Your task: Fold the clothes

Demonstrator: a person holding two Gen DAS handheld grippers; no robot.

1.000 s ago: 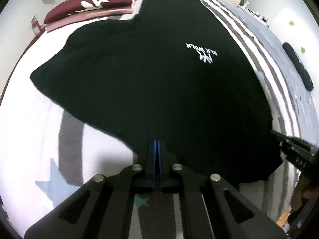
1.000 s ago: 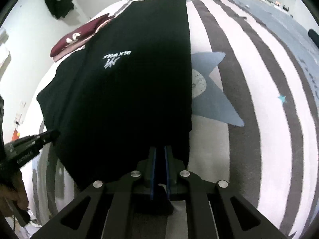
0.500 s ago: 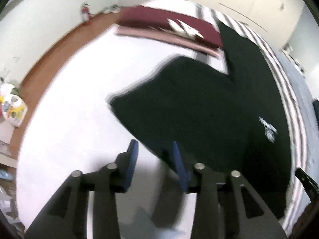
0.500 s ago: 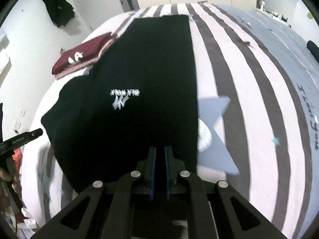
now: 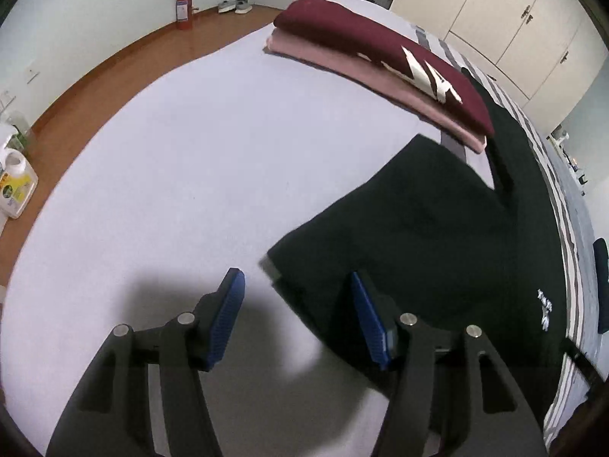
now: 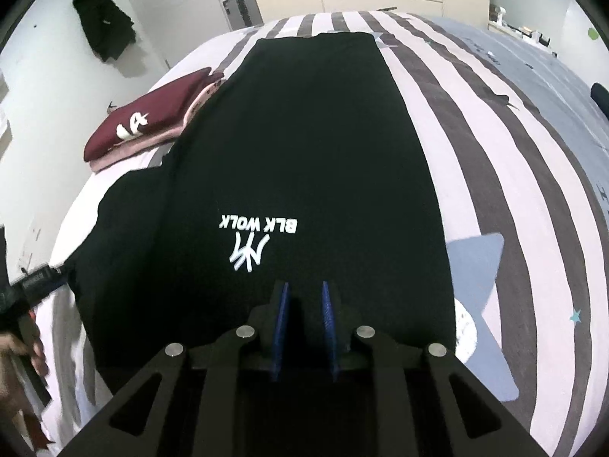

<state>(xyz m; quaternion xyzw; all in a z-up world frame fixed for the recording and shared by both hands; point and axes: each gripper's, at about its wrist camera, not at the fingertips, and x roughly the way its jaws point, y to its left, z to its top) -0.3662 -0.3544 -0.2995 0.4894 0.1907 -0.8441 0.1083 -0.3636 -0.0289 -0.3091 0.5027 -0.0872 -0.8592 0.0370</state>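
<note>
Black T-shirt (image 6: 304,175) lies flat on the striped bed (image 6: 533,175), white "BLK WOLK" print (image 6: 259,224) reading upside down from the right wrist view. Its near hem is hidden under the right tool (image 6: 303,327); right sleeve is out of sight, the shirt's right edge running straight beside a blue star (image 6: 483,278) on the cover. Right tool: blue pads a narrow gap apart, low over the near end of the shirt; whether any cloth sits between them, cannot tell. Left tool (image 5: 297,316): pads spread wide, holding nothing, poised over the tip of the shirt's left sleeve (image 5: 304,262), one pad over bare sheet, the other over black cloth. Sleeve edge blurred in that view. Beyond the sleeve, a folded maroon garment (image 5: 365,45) stacked on a folded pink one (image 5: 361,76), touching the shirt's side. Wide plain sheet lies left of the sleeve, reaching the bed edge. Off the shirt's far left on the floor: fire extinguisher (image 5: 184,7) and a detergent bottle (image 5: 15,186), partly cut off.
</note>
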